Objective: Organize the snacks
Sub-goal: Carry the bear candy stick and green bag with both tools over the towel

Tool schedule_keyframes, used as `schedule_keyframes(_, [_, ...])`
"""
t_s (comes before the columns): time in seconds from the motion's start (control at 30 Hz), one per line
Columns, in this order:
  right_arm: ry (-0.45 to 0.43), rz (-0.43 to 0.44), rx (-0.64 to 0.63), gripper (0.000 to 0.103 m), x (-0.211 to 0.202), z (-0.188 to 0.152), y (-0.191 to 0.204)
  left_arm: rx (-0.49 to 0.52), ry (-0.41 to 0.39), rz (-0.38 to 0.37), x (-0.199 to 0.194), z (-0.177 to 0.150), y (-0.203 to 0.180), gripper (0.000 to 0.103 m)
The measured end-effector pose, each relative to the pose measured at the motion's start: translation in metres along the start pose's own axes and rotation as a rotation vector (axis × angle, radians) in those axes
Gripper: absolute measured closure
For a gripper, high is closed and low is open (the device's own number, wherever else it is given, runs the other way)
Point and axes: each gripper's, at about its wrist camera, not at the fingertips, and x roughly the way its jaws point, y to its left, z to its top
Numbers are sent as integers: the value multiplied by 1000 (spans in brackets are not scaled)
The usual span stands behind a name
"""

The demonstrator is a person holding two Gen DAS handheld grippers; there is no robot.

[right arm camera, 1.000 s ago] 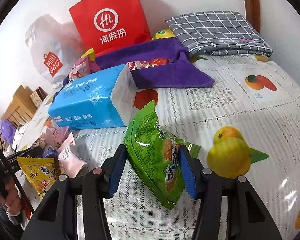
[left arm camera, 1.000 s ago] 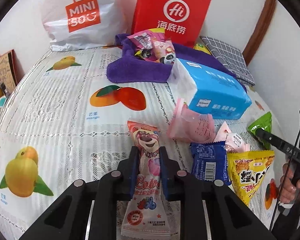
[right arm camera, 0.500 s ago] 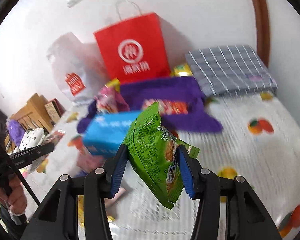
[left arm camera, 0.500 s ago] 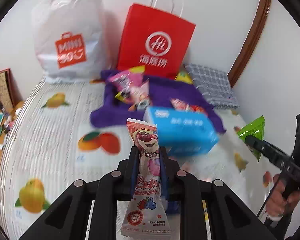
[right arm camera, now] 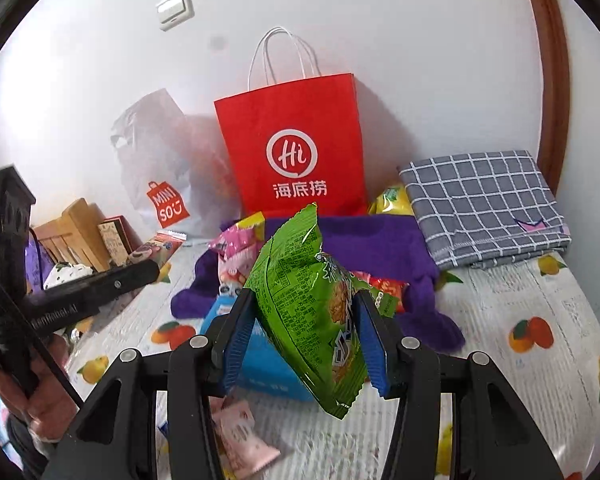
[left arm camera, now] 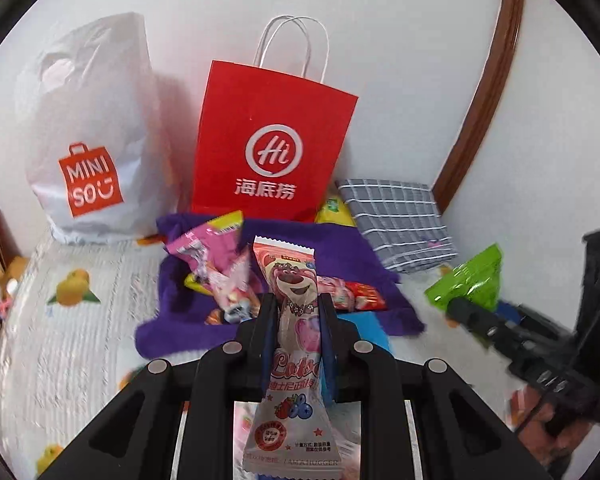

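Observation:
My left gripper (left arm camera: 298, 308) is shut on a pink bear-print snack packet (left arm camera: 296, 344), held upright in the air above the bed. My right gripper (right arm camera: 304, 304) is shut on a puffy green snack bag (right arm camera: 308, 304), also lifted off the bed. The green bag (left arm camera: 470, 280) and the right gripper's finger show at the right of the left wrist view. Ahead lies a purple towel (left arm camera: 340, 248) with several snack packets (left arm camera: 216, 256) on it, and behind it a red paper bag (left arm camera: 272, 148) stands upright against the wall.
A white plastic shopping bag (left arm camera: 88, 148) stands left of the red one. A folded grey checked cloth (right arm camera: 484, 200) lies at the back right. A blue tissue pack (right arm camera: 264, 360) and a pink packet (right arm camera: 240, 436) lie on the fruit-print bedspread (right arm camera: 520, 320). Wooden furniture (right arm camera: 76, 232) stands at the left.
Both grippers have risen from the bed with their packets and now look more level, toward the red bag and the wall. The bed and the loose snacks have dropped lower in both views.

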Motion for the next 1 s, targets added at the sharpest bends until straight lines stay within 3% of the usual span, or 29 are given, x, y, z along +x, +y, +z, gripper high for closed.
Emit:
schedule_keyframes(0.4, [3,34,25,53,41,27,8,-13,-17,78,25,-1,35,84])
schedule_keyframes(0.57, [15,48,25,53,56,40,11,-55,-21,73,29,-2,47,84])
schedule_keyframes(0.73, [-41,78,5,53,59,59,12,-79,2,68,35,-3,51,84])
schedule_keyframes(1.0, [25,91,64,53,88,41,-12,-73,22,59,41,-5,47,84])
